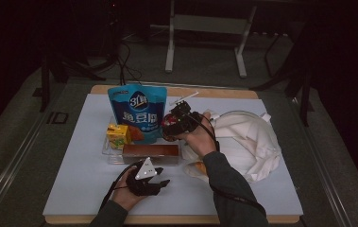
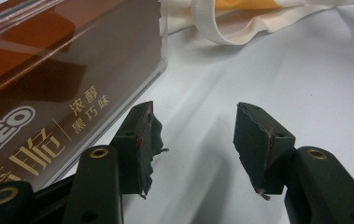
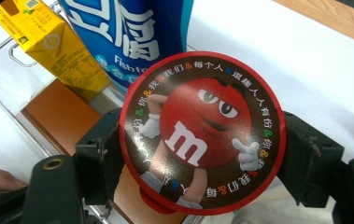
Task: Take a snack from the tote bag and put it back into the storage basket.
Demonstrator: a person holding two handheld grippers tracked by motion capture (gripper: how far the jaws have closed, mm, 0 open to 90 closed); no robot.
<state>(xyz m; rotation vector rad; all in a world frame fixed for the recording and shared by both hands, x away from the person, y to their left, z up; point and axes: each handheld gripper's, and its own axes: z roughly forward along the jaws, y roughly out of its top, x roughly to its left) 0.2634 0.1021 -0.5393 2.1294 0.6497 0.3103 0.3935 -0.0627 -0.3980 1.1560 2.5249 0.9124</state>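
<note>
My right gripper [image 1: 173,124] is shut on a round M&M's tub [image 3: 202,130] with a red-rimmed lid, its jaws pressing the tub's two sides. It holds the tub [image 1: 168,126] over the right end of a clear tray [image 1: 106,150]. In the tray stand a blue snack bag [image 1: 138,111], a yellow juice box [image 1: 118,135] and a brown Oreo box [image 1: 150,151]. My left gripper [image 1: 160,178] rests near the table's front, just before the brown box [image 2: 48,79]. Its jaws [image 2: 193,135] stand open over the white mat with nothing between them.
A white cloth bag [image 1: 247,137] lies crumpled at the right of the mat, with something orange [image 1: 198,166] at its mouth. Its strap [image 2: 212,28] lies ahead of my left gripper. Dark floor and a metal stand [image 1: 205,28] lie beyond the table.
</note>
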